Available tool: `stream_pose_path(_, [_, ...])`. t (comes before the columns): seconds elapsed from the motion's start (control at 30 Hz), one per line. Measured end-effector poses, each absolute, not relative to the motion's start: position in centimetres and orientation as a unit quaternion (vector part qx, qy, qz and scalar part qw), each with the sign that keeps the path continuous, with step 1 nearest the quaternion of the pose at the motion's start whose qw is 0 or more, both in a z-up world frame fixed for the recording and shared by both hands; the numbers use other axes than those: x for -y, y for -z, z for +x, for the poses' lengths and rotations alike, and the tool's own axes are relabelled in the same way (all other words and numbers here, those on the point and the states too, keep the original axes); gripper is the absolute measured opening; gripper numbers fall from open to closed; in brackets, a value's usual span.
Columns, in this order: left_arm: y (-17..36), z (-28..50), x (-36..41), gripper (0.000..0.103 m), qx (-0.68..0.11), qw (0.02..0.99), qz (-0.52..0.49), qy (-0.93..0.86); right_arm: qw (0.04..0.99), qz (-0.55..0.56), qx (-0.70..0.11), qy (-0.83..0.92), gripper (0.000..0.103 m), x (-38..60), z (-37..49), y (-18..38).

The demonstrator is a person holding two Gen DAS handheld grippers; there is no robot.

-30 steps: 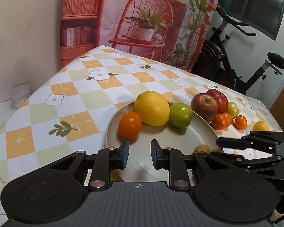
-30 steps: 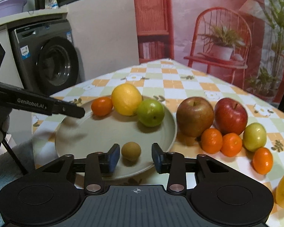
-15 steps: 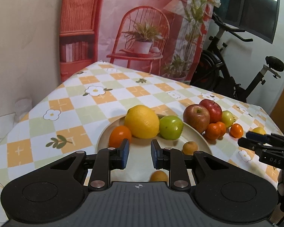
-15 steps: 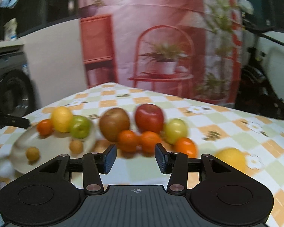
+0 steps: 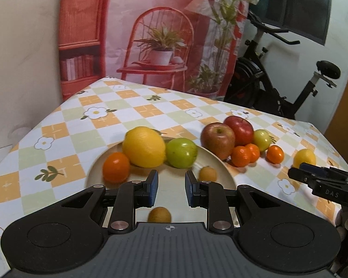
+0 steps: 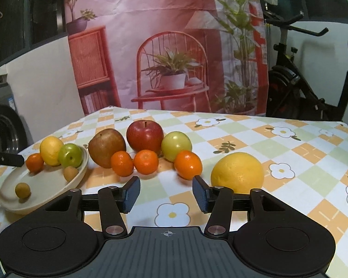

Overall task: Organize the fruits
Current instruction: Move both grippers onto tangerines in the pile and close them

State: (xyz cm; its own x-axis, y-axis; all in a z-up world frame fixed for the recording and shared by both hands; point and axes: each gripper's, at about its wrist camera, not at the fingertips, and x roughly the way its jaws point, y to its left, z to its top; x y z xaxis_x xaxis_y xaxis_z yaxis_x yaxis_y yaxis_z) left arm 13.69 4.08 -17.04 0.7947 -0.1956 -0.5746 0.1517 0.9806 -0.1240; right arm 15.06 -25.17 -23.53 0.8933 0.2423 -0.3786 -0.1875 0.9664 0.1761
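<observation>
Now right gripper [image 6: 166,193] opening, empty, near tangerines [image 6: 145,161].

— On the plate [image 5: 222,169]? 
— Large yellow citrus [image 5: 144,146], with an orange [image 5: 116,167] touching at left and a green apple [image 5: 181,152] at right; two small brownish fruits [image 5: 207,173] nearer the camera.
— Left gripper [image 5: 169,189]?
— Above the plate, jaws nearly together, gripping nothing.
— Off the plate?
— Two red apples [image 5: 218,138], tangerines [image 5: 241,155], a lemon [image 5: 304,158] on the checked cloth [image 5: 58,136]. Right gripper [image 5: 313,178] near the lemon.
</observation>
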Motion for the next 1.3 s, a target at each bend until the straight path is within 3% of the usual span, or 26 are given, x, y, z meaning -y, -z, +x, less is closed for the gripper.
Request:
stream_pose_path(0.33, [17.4, 14.1, -2.3, 0.026, -0.316, 0.942, -0.018, 0.111, 0.967, 0.099, -0.208, -0.110, 0.048, 26.2, 14.9, 23.7])
stream_pose_path(0.7, [16.5, 17.1, 2.4, 0.026, -0.282, 0.946, -0.003, 0.162, 0.967, 0.023, -0.216, -0.130, 0.040, 26.9, 18.4, 19.6])
stream_pose_path(1.3, [19.5, 20.4, 5.5, 0.027, -0.324, 0.927, -0.012, 0.190, 0.915, -0.087, -0.340, -0.196, 0.037, 25.0, 25.6, 20.6])
